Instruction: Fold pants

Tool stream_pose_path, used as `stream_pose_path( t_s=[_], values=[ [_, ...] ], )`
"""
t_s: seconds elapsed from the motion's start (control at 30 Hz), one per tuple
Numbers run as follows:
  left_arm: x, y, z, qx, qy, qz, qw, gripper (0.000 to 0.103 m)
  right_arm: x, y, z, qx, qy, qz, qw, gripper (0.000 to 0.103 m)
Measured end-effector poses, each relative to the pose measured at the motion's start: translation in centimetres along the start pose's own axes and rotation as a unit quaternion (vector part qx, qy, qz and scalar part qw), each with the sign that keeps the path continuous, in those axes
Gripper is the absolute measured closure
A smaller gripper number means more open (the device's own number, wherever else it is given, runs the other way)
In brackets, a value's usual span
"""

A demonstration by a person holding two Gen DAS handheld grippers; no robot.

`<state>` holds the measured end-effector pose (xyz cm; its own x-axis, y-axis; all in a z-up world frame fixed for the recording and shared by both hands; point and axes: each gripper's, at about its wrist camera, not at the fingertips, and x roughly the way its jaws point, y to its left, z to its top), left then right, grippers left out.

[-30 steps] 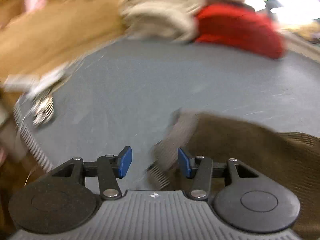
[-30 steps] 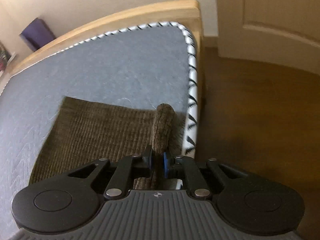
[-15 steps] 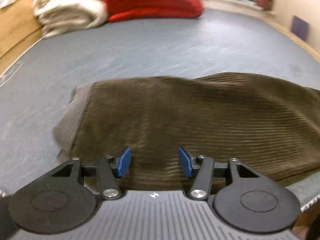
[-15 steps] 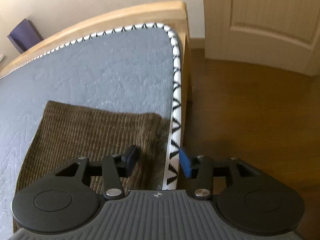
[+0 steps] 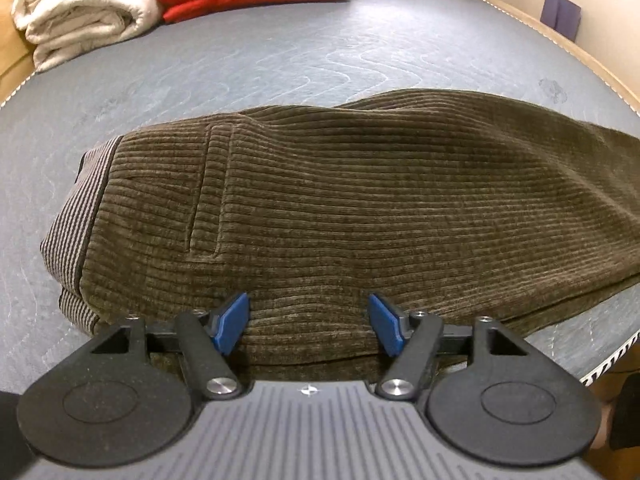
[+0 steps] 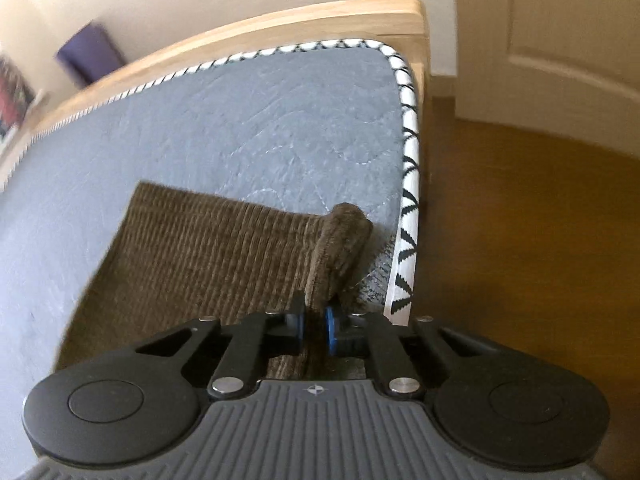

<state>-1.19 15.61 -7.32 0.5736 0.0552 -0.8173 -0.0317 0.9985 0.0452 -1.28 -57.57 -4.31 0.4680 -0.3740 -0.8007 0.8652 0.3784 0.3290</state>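
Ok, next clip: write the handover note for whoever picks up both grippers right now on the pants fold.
Left gripper: open, fingers spread over the near edge of the brown corduroy pants, close to the waistband end; nothing held.
Right gripper: shut on the pants' leg end, pinching a raised ridge of cloth beside the mattress edge trim.
Pants lie flat across the grey mattress, apparently with one leg over the other; this cannot be confirmed.
Left: grip the waist end with the left gripper, then bring one end over the other and smooth it.
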Motion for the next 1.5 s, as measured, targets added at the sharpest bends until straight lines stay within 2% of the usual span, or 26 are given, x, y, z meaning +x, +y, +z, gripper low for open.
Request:
stream_pose_path(
  t_s=[0.07, 0.13, 0.17, 0.23, 0.27, 0.33, 0.4, 0.43, 0.53, 0.6, 0.67, 0.7, 0.77, 0.8, 0.83, 0.87, 0.93, 1.0, 1.1, 1.13, 1.17, 1.2, 1.3, 1.37, 1.43, 1.5],
  values=[
    [-0.1, 0.0, 0.2, -0.001, 0.003, 0.002, 1.0000, 0.031, -2.0, 1.1, -0.2, -0.022, -0.034, 0.017, 0.999, 0.095],
    [-0.9, 0.1, 0.2, 0.000, 0.004, 0.002, 1.0000, 0.031, -5.3, 3.5, -1.1, -0.085, -0.094, 0.049, 0.991, 0.095],
    [-0.8, 0.1, 0.2, 0.000, 0.003, 0.001, 1.0000, 0.031, -7.2, 5.0, -1.9, -0.127, -0.127, 0.064, 0.982, 0.095],
    [-0.8, 0.1, 0.2, 0.002, 0.003, 0.001, 1.0000, 0.030, -11.8, 8.3, -4.8, -0.221, -0.196, 0.111, 0.949, 0.096],
    [-0.9, 0.1, 0.2, 0.003, 0.002, 0.002, 1.0000, 0.030, -14.2, 9.7, -6.9, -0.270, -0.227, 0.142, 0.925, 0.096],
    [-0.8, 0.0, 0.1, 0.005, 0.002, 0.002, 1.0000, 0.030, -19.4, 12.3, -12.8, -0.376, -0.281, 0.213, 0.857, 0.096],
    [-0.7, 0.1, 0.1, 0.005, 0.002, 0.000, 1.0000, 0.030, -23.3, 13.6, -19.6, -0.466, -0.292, 0.286, 0.785, 0.096],
    [-0.8, 0.2, 0.1, 0.005, 0.002, -0.002, 1.0000, 0.030, -24.5, 14.0, -23.2, -0.512, -0.274, 0.317, 0.750, 0.095],
    [-0.8, 0.4, 0.1, -0.001, 0.003, -0.009, 1.0000, 0.029, -25.5, 13.7, -34.7, -0.655, -0.155, 0.371, 0.640, 0.092],
    [-0.9, 0.6, 0.1, -0.004, 0.004, -0.013, 0.9999, 0.029, -24.7, 12.3, -39.9, -0.705, -0.085, 0.377, 0.595, 0.092],
    [-1.0, 0.9, 0.1, -0.009, 0.007, -0.018, 0.9998, 0.027, -24.0, 11.2, -43.6, -0.749, -0.009, 0.363, 0.554, 0.092],
    [-1.1, 1.0, 0.1, -0.011, 0.007, -0.021, 0.9997, 0.027, -24.3, 10.7, -44.3, -0.761, -0.001, 0.363, 0.538, 0.090],
    [-1.1, 1.3, 0.2, -0.016, 0.008, -0.026, 0.9995, 0.027, -25.4, 10.0, -44.1, -0.766, -0.029, 0.377, 0.520, 0.087],
    [-1.0, 1.4, 0.2, -0.019, 0.010, -0.029, 0.9993, 0.025, -25.8, 10.0, -43.2, -0.758, -0.045, 0.385, 0.525, 0.087],
    [-1.0, 1.4, 0.3, -0.023, 0.011, -0.032, 0.9992, 0.024, -25.9, 10.4, -41.8, -0.738, -0.054, 0.389, 0.549, 0.084],
    [-0.9, 1.5, 0.4, -0.025, 0.012, -0.034, 0.9990, 0.023, -25.6, 10.9, -40.0, -0.713, -0.057, 0.389, 0.581, 0.080],
    [-0.9, 1.5, 0.5, -0.027, 0.011, -0.032, 0.9990, 0.023, -24.5, 12.4, -35.8, -0.644, -0.073, 0.370, 0.666, 0.073],
    [-1.1, 1.5, 0.6, -0.035, 0.004, -0.032, 0.9989, 0.023, -21.9, 13.8, -30.5, -0.572, -0.097, 0.318, 0.750, 0.066],
    [-1.4, 2.1, 0.8, -0.059, -0.006, -0.047, 0.9971, 0.023, -16.4, 14.8, -23.1, -0.505, -0.122, 0.213, 0.828, 0.064],
    [-1.3, 2.3, 0.8, -0.068, -0.005, -0.051, 0.9963, 0.023, -14.7, 15.0, -21.1, -0.487, -0.123, 0.191, 0.844, 0.062],
    [-1.3, 2.4, 0.8, -0.074, -0.005, -0.054, 0.9958, 0.023, -12.6, 15.2, -19.2, -0.477, -0.121, 0.166, 0.855, 0.059],
    [-1.1, 2.5, 0.8, -0.079, -0.004, -0.055, 0.9954, 0.023, -10.5, 15.4, -17.7, -0.476, -0.120, 0.137, 0.860, 0.058],
    [-1.0, 2.0, 0.6, -0.064, -0.003, -0.046, 0.9969, 0.023, -5.5, 16.8, -16.0, -0.490, -0.094, 0.088, 0.862, 0.058],
    [-0.9, 1.2, 0.5, -0.040, -0.004, -0.034, 0.9986, 0.023, -3.3, 17.9, -15.6, -0.501, -0.061, 0.085, 0.859, 0.058],
    [-0.7, 0.5, 0.4, -0.022, -0.004, -0.024, 0.9995, 0.021, -2.2, 18.4, -15.6, -0.511, -0.048, 0.106, 0.852, 0.055],
    [-0.6, 0.3, 0.4, -0.014, -0.005, -0.018, 0.9997, 0.021, -0.9, 19.3, -16.6, -0.544, -0.036, 0.116, 0.830, 0.048]
  ],
)
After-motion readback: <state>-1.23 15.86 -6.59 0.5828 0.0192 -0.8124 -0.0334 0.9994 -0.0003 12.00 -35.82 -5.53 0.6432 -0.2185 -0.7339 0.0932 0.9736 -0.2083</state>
